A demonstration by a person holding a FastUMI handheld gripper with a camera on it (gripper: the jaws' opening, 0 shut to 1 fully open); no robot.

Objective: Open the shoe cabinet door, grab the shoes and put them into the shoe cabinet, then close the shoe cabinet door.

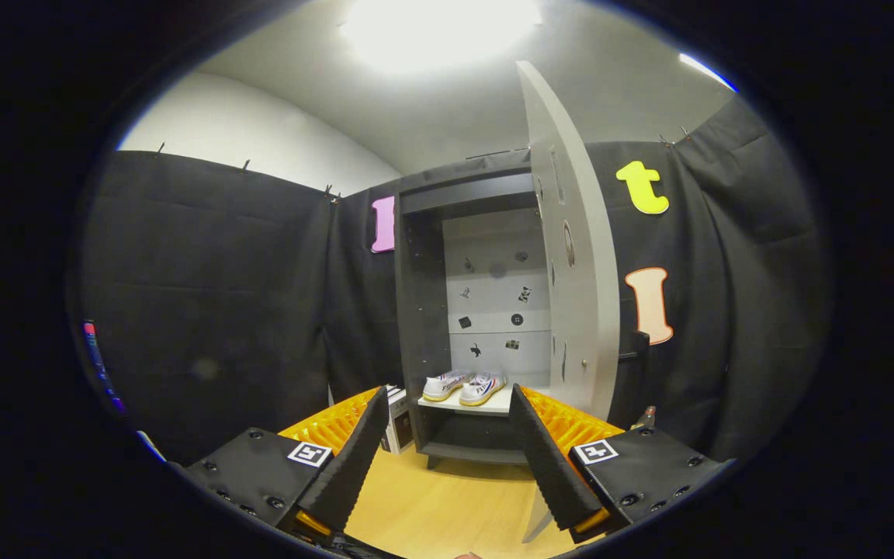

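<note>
My gripper [447, 435] is wide open and holds nothing; between its two fingers I see only the bare wooden floor [447, 497] and, beyond them, the shoe cabinet [424, 310]. The shoes [466, 386] are already inside, standing side by side on the pale shelf [486, 404], near its front edge, with the toes turned toward the left side of the cabinet. So I judge that only the closing is left.

The door [571, 256] stands open and swung out toward me, hinged at the right side of the cabinet. It is a tall, flat, smooth grey panel, and its free edge points at me, just beyond my right finger and above it. To close it I think I must come to its right face and push it to the left.

The cabinet body looks dark and matt, with a lighter back wall. The shoes are white, low and soft-looking, with yellowish soles. A small box [396, 419] stands on the floor at the cabinet's left foot.
</note>
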